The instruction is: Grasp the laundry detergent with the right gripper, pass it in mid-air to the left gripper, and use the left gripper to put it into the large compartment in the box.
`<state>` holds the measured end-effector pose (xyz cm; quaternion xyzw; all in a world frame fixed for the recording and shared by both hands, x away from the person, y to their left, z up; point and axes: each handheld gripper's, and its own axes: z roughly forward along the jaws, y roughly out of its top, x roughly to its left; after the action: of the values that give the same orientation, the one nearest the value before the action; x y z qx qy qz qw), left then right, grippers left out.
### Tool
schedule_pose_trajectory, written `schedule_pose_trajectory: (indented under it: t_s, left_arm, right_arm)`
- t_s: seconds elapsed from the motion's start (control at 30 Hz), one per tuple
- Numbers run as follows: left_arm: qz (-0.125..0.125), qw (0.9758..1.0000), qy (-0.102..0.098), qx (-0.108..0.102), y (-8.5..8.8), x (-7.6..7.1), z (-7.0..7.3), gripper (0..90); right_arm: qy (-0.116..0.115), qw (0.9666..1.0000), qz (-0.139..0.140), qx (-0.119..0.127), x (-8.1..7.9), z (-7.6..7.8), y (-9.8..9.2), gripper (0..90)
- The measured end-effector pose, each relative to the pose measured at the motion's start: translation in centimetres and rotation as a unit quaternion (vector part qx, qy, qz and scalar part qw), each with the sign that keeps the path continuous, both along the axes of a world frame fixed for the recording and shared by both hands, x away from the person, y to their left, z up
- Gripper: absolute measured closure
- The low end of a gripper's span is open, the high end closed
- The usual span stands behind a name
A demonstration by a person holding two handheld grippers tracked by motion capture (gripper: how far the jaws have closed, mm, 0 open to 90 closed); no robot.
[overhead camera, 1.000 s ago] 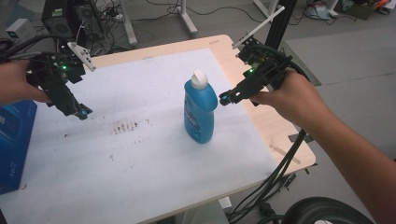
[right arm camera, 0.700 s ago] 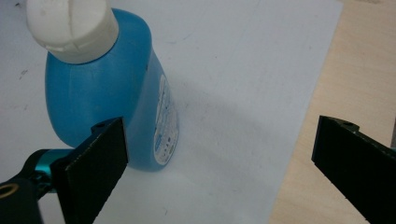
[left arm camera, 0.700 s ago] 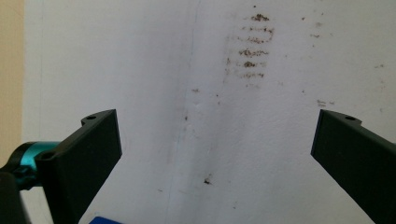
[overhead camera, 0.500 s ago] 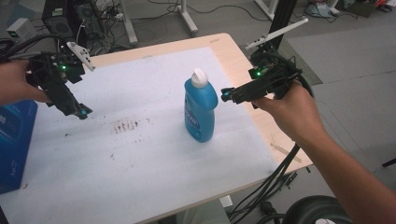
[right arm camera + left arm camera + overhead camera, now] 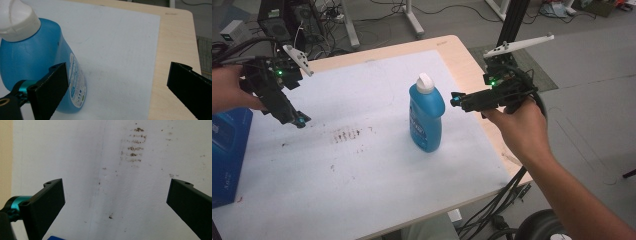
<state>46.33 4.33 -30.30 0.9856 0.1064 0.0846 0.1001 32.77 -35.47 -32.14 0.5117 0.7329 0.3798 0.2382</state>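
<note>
We find the blue bottle [image 5: 426, 117] standing upright with its white cap [image 5: 425, 83] on, on the white sheet [image 5: 362, 175] that covers the table [image 5: 472, 65], toward the sheet's right side. The right gripper [image 5: 455, 100] is held level just right of the bottle's shoulder, clear of it, jaws spread wide and empty. The left gripper [image 5: 299, 121] hangs over the sheet's left part, near the brown smudges [image 5: 347, 135], jaws likewise parted and holding nothing. A blue box [image 5: 227, 155] sits at the table's left edge.
</note>
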Motion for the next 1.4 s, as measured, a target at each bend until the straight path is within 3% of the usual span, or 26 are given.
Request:
schedule_pose_trajectory:
  t_s: [0.23, 0.3, 0.4, 0.53, 0.73, 0.93, 1.4]
  left_arm:
    - [-0.001, 1.0000, 0.000, 0.000, 0.0, 0.0, 0.0, 1.7]
    - [0.000, 1.0000, 0.000, 0.000, 0.1, 0.0, 0.0, 1.7]
    - [0.000, 1.0000, 0.000, -0.002, 0.1, 0.0, 0.0, 1.7]
    - [-0.001, 1.0000, 0.001, -0.001, 0.0, 0.0, -0.1, 1.7]
    - [-0.001, 1.0000, 0.003, 0.000, 0.0, 0.0, -0.2, 1.7]
    - [-0.002, 1.0000, 0.003, 0.000, 0.0, 0.1, -0.2, 1.7]
    - [-0.003, 1.0000, 0.001, 0.000, -0.1, 0.0, -0.2, 1.7]
  right_arm:
    - [-0.060, 0.9977, -0.030, 0.009, -1.2, -1.2, 0.1, 3.1]
    - [-0.064, 0.9972, -0.036, 0.014, -1.3, -1.5, 0.0, 3.1]
    - [-0.067, 0.9967, -0.041, 0.020, -1.4, -1.9, -0.2, 3.1]
    - [-0.066, 0.9955, -0.048, 0.047, -1.4, -2.4, -0.5, 3.1]
    - [-0.071, 0.9953, -0.052, 0.039, -2.1, -2.5, -0.4, 3.1]
    - [-0.066, 0.9952, -0.055, 0.047, -3.3, -2.6, -0.2, 3.1]
    - [-0.069, 0.9959, -0.046, 0.037, -5.6, -3.1, 2.2, 3.1]
